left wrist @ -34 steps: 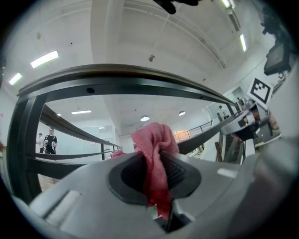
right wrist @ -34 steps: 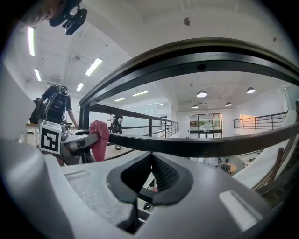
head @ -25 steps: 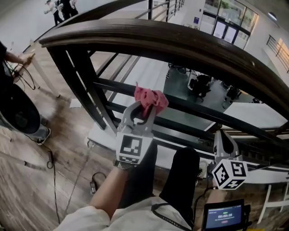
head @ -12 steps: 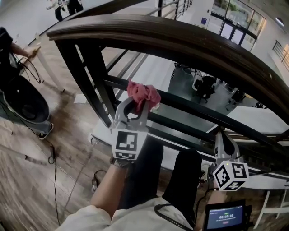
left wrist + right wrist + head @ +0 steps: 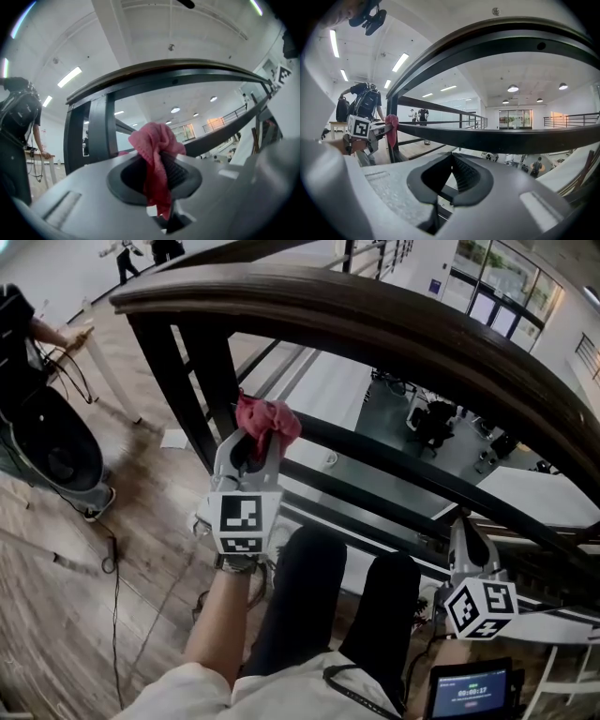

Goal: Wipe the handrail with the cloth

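The left gripper (image 5: 249, 448) clamps a pink cloth (image 5: 268, 417) below the handrail (image 5: 375, 324), beside a post (image 5: 214, 367). The right gripper (image 5: 466, 532) is closed and empty.

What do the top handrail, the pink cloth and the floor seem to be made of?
The handrail: probably dark varnished wood; brown streaks and a soft sheen. The cloth: pink knitted or woven fabric, matte, with a fine ribbed texture. The floor: wood or wood-look planks; grain and seams show.
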The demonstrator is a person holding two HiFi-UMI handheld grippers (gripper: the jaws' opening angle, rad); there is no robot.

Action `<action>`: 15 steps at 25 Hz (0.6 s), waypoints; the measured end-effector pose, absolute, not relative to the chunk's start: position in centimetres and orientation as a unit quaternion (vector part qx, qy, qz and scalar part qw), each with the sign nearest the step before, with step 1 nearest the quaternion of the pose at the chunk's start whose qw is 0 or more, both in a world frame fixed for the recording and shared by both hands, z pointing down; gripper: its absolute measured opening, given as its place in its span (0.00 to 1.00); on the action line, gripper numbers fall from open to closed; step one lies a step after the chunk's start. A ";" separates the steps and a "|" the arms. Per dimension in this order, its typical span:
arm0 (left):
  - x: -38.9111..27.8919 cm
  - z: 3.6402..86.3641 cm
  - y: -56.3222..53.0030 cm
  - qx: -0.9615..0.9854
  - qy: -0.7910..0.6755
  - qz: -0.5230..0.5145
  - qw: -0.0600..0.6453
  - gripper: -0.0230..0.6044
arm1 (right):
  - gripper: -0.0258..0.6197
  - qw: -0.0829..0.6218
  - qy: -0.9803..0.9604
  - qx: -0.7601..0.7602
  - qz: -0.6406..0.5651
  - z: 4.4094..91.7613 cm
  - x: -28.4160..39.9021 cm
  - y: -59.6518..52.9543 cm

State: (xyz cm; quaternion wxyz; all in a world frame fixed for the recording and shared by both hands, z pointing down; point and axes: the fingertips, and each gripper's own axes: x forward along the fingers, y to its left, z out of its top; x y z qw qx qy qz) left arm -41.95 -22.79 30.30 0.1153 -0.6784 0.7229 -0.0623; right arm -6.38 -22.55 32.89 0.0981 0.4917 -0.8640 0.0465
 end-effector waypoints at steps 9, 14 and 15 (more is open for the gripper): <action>-46.8 30.6 -22.5 -0.650 0.752 -0.054 0.093 0.17 | 0.04 0.103 -0.865 0.488 0.045 32.9 -7.2 -22.7; -47.5 27.9 -22.7 -0.624 0.758 -0.119 0.147 0.17 | 0.04 0.104 -0.866 0.488 0.047 32.9 -7.2 -22.7; -47.5 27.3 -23.1 -0.626 0.755 -0.126 0.147 0.17 | 0.04 0.104 -0.866 0.487 0.048 32.9 -7.3 -22.7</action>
